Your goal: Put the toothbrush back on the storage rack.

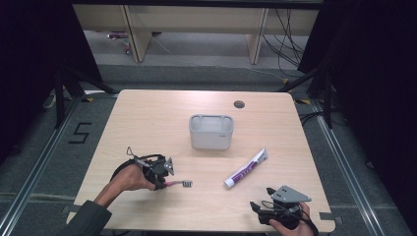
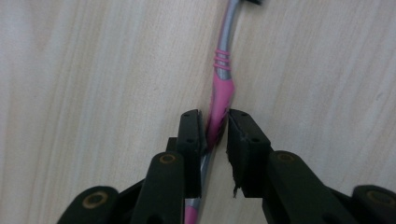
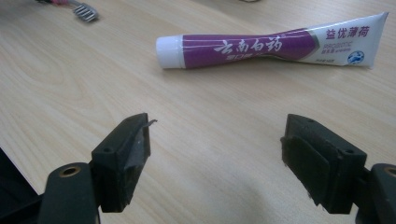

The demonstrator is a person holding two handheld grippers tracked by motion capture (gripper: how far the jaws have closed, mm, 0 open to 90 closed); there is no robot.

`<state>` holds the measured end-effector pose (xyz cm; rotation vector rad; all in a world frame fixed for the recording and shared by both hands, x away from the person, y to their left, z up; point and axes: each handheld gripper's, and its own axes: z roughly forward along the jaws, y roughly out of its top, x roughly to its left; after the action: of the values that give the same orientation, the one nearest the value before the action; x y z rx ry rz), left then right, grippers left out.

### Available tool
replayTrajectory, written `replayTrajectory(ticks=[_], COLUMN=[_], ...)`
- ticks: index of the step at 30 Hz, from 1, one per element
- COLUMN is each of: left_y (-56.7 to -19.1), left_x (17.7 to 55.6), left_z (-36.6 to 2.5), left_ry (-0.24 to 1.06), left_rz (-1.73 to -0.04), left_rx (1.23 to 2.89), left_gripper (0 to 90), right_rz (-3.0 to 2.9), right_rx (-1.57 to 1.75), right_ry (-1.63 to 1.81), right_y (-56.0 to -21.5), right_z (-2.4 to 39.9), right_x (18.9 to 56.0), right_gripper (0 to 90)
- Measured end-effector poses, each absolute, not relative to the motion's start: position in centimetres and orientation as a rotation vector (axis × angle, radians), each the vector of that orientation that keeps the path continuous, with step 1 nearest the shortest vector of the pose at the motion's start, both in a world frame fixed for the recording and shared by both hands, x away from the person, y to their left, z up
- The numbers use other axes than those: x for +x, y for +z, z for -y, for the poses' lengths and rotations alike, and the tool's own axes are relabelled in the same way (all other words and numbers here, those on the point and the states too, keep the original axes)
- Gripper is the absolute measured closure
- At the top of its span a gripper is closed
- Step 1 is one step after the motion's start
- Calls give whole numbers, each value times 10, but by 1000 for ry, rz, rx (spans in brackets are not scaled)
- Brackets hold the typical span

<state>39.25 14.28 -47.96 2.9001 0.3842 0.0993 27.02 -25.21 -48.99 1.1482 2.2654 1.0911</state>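
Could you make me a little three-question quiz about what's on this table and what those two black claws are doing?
1. True or false: the left gripper has its jaws closed on the pink toothbrush.
2. Which lies nearest the right gripper? A the grey holder; B the toothpaste tube; C the toothbrush.
3. Fill in: the toothpaste tube's cap is ___.

Key: 1 true. 2 B. 3 white.
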Motion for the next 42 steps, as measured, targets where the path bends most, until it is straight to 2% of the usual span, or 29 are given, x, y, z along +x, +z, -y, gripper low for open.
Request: replayTrajectory(ticks=[9, 29, 42], left_y=[-479, -479, -446], left_x=[393, 399, 401], left_z=[-139, -129, -141], left_ry=[66, 37, 109], left_rz=[-450, -554, -676], left_rx=[2919, 2954, 2675], left_gripper=[814, 823, 824], right_rz=[-2275, -2290, -2280], right_rx=[1123, 1147, 1152], right_ry=[1084, 1099, 1101], right_y=[-490, -490, -489], right_z=[253, 250, 251], right_x=[272, 270, 271], right_gripper=[246, 246, 248])
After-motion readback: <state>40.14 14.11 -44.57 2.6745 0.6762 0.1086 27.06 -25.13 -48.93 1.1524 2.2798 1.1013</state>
